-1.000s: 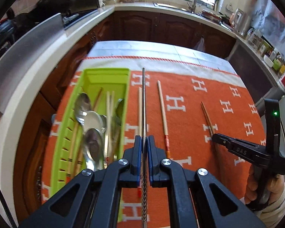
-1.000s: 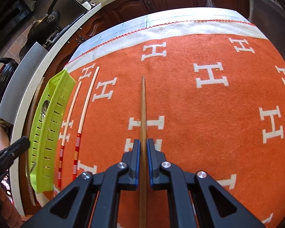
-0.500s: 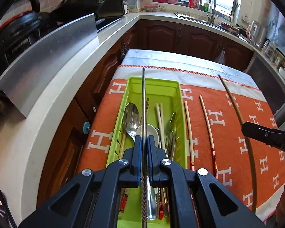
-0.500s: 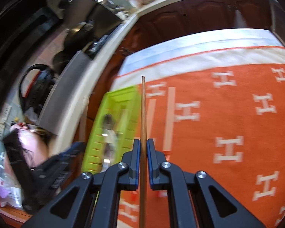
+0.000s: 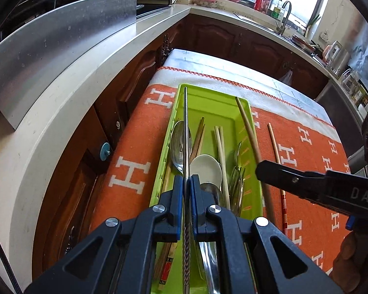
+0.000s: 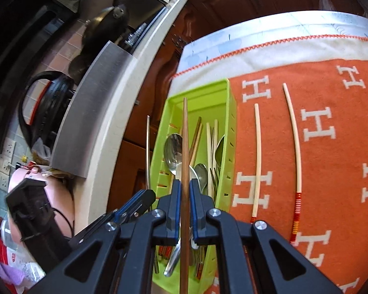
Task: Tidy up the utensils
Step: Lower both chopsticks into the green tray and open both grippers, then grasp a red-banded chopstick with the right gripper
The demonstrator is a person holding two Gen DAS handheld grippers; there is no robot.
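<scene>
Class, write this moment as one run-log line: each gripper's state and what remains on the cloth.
left gripper: shut on metal chopstick | right gripper: shut on wooden chopstick | both over green tray | two red-banded chopsticks on cloth

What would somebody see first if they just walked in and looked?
Probably the bright green tray full of spoons and chopsticks, sitting at the left edge of the orange blanket with white H letters. Above it, the left gripper pinches a metal chopstick, and the right gripper pinches a brown wooden chopstick.

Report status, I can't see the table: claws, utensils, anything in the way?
Left claw shut on metal chopstick. Right claw shut on wooden chopstick. Both over green tray. Two pale chopsticks on cloth; nothing blocking.
</scene>
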